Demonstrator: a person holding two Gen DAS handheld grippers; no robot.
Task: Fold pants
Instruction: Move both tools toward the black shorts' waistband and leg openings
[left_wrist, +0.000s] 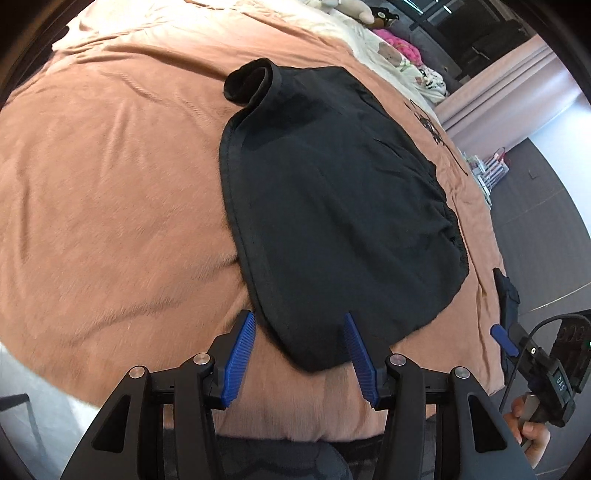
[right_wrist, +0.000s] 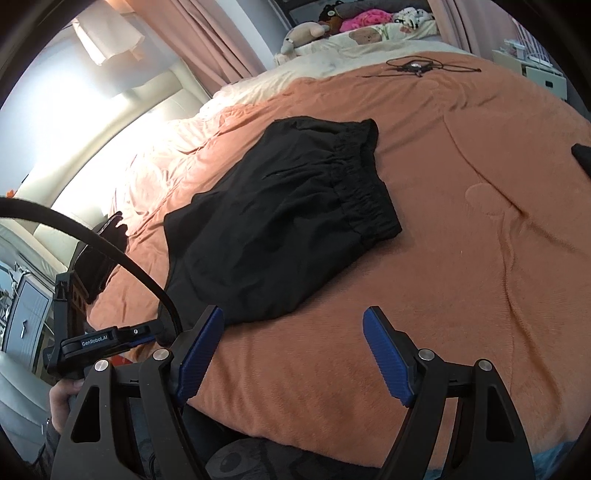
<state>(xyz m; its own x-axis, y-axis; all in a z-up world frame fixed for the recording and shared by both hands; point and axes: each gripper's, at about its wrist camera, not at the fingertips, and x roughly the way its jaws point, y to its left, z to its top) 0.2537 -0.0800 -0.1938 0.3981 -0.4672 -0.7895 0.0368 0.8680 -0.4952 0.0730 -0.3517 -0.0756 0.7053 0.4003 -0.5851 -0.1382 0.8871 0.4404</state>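
Black pants lie folded on the orange blanket, with the elastic waistband to the right and a rolled end at the far left. My left gripper stands open low over their near corner. The cloth lies between its blue fingers, and the pads do not press it. In the right wrist view the same pants lie ahead and to the left. My right gripper is open over bare blanket, its left finger beside the pants' near edge.
A black cable with a small device lies on the far blanket. Stuffed toys and pillows sit at the head of the bed. Another dark item lies at the right edge. A hand holds the left gripper's handle.
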